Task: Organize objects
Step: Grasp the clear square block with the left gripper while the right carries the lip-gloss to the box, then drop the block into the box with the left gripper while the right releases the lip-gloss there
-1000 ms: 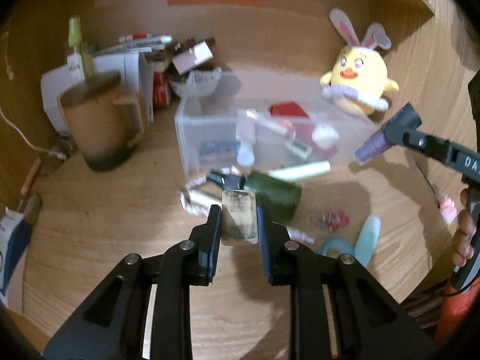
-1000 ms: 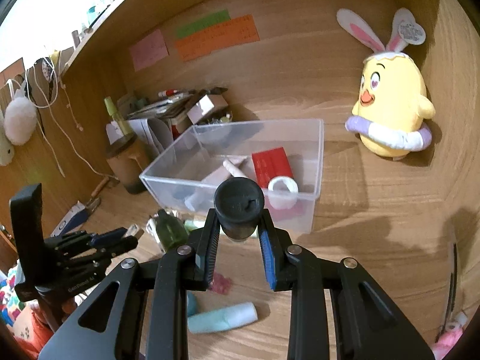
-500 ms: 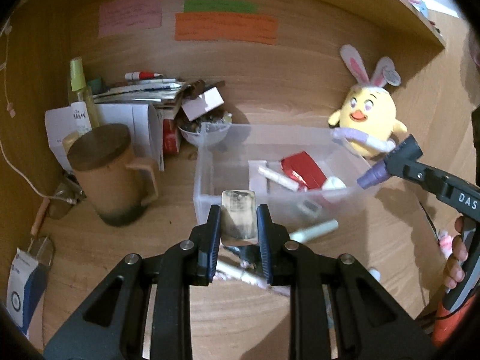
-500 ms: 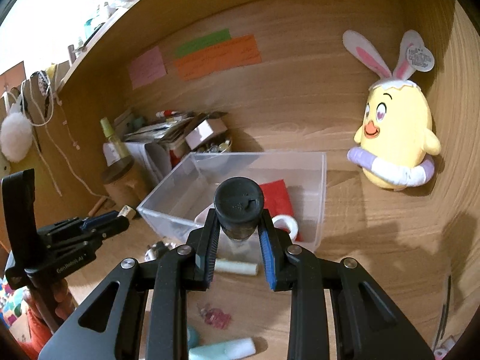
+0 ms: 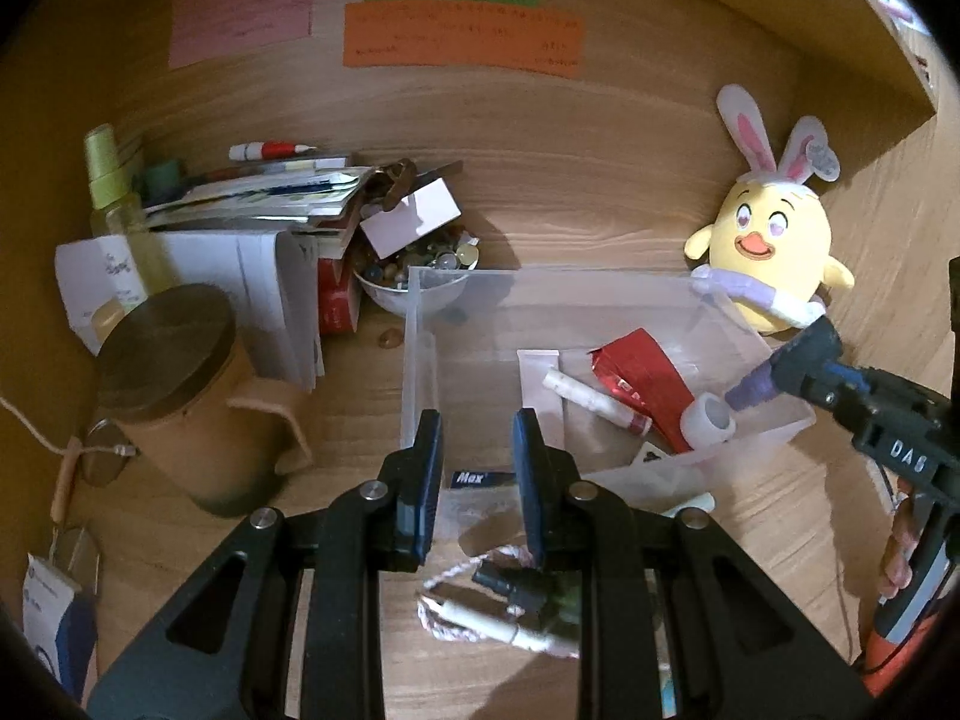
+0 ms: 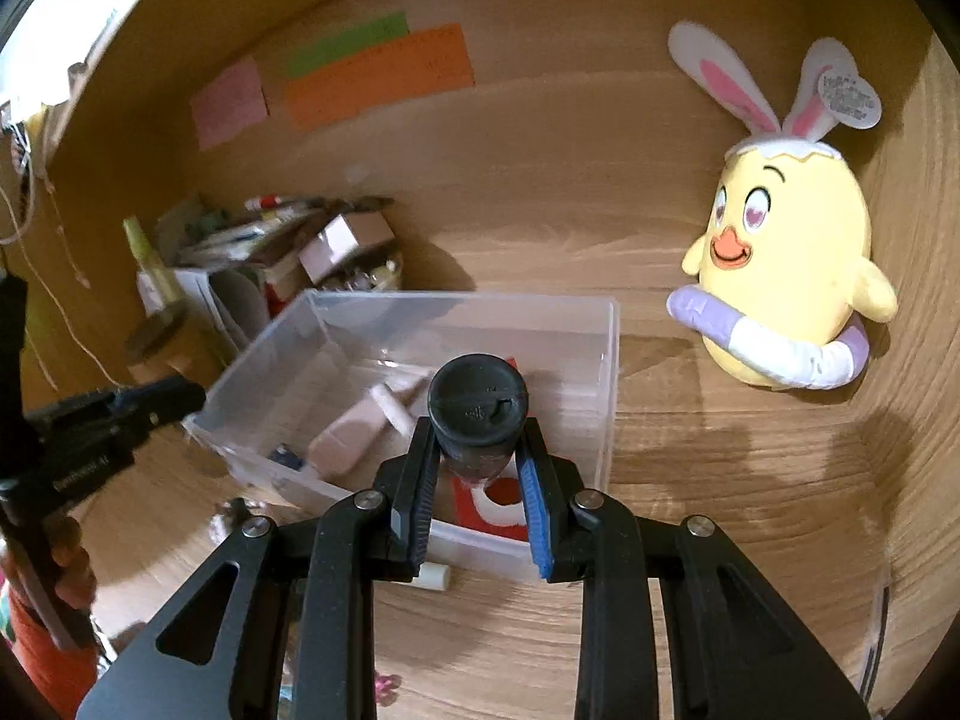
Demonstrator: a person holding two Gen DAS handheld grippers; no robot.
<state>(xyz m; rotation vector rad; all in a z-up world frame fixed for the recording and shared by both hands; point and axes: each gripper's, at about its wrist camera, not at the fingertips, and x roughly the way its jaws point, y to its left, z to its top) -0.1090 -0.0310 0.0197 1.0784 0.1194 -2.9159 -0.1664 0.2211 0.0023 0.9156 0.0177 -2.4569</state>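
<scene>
A clear plastic bin (image 5: 420,348) stands on the wooden desk and holds a red packet (image 5: 642,372), a white tube (image 5: 588,399) and a tape roll (image 5: 711,423). My left gripper (image 5: 477,468) is open and empty over the bin's near left corner. My right gripper (image 6: 474,468) is shut on a black-capped bottle (image 6: 478,414) and holds it over the bin's near edge (image 6: 510,546). The same bottle (image 5: 780,372) shows in the left wrist view above the bin's right side. A dark green bottle and a string (image 5: 498,594) lie in front of the bin.
A brown lidded mug (image 5: 180,396) stands left of the bin. Behind it are stacked papers (image 5: 252,252), a spray bottle (image 5: 114,192) and a bowl of beads (image 5: 414,276). A yellow bunny plush (image 6: 786,276) leans on the back wall at right.
My left gripper has let go of the small pale rectangular item it held and now stands open over the bin. My right gripper has moved forward over the bin with the bottle.
</scene>
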